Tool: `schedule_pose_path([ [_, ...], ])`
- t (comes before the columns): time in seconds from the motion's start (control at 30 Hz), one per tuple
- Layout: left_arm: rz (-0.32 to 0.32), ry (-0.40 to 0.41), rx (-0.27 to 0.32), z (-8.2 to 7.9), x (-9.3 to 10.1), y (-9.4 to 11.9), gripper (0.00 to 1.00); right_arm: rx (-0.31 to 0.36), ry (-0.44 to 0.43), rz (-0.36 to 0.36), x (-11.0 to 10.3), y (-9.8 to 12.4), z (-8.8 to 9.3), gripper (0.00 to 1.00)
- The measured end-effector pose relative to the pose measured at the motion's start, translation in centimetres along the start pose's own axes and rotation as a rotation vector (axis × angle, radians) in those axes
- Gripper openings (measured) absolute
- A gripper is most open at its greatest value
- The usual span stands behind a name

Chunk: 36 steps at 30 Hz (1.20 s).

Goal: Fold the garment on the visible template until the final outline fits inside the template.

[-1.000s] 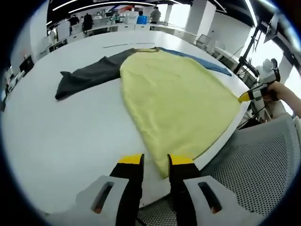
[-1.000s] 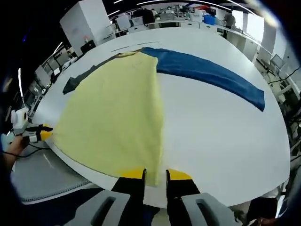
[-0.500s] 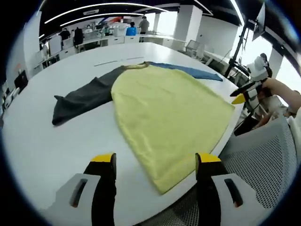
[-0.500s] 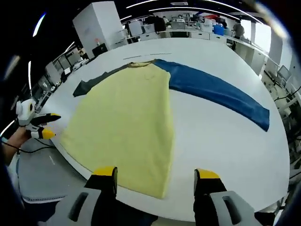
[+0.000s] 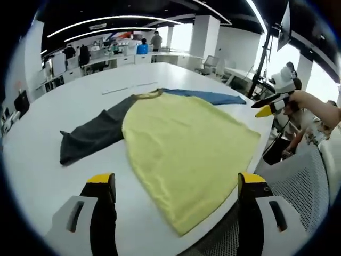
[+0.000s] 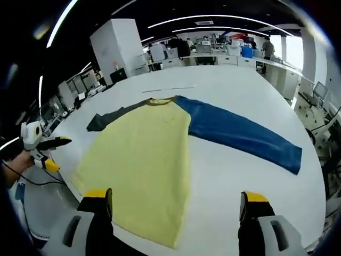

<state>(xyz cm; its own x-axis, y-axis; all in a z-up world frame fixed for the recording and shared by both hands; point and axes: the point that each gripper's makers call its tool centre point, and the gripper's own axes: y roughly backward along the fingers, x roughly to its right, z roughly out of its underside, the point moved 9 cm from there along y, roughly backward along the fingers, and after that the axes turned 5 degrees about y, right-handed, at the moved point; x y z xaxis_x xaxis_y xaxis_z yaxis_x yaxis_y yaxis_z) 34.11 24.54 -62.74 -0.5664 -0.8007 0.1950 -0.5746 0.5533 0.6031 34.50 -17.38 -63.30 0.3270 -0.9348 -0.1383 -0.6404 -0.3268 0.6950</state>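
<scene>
You are holding both the left gripper [image 5: 177, 189] and right gripper [image 6: 176, 202] spread wide apart, gripping nothing, at the bottom of each view below the yellow-bodied shirt with one grey and one blue sleeve [image 5: 186, 144] lying flat on the white table [image 5: 42, 160].

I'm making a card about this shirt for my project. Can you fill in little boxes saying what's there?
garment: long-sleeved shirt, spread flat, not folded
body: yellow
sleeves: one dark grey, one blue
surface: white table
hem: at the table's near edge
left gripper: jaws wide apart, holding nothing
right gripper: jaws wide apart, holding nothing
</scene>
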Motion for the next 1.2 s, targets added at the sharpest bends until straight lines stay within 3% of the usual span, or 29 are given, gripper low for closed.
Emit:
schedule_pose_path([
  [0.3,0.024,-0.018,0.024,-0.5,0.3,-0.1,0.99,0.073,-0.032,0.097,4.7,0.3,-1.1,0.95],
  [0.37,0.019,-0.018,0.017,-0.4,0.2,-0.1,0.99,0.083,-0.044,0.123,7.2,0.6,-1.2,0.95],
  [0.73,0.011,-0.021,0.023,-0.6,-0.3,-0.3,0.99,0.062,-0.088,0.243,10.7,0.5,-0.7,0.89],
  [0.9,0.005,-0.005,0.029,-0.4,-0.4,-0.3,0.99,0.082,-0.098,0.312,12.8,0.3,-0.3,0.8],
  [1.07,0.004,-0.005,0.026,-0.3,-0.3,-0.3,0.99,0.094,-0.125,0.37,14.9,0.1,0.3,0.64],
  [1.2,-0.004,-0.003,0.018,-0.2,-0.4,-0.3,0.98,0.076,-0.089,0.434,16.2,-0.1,0.8,0.59],
])
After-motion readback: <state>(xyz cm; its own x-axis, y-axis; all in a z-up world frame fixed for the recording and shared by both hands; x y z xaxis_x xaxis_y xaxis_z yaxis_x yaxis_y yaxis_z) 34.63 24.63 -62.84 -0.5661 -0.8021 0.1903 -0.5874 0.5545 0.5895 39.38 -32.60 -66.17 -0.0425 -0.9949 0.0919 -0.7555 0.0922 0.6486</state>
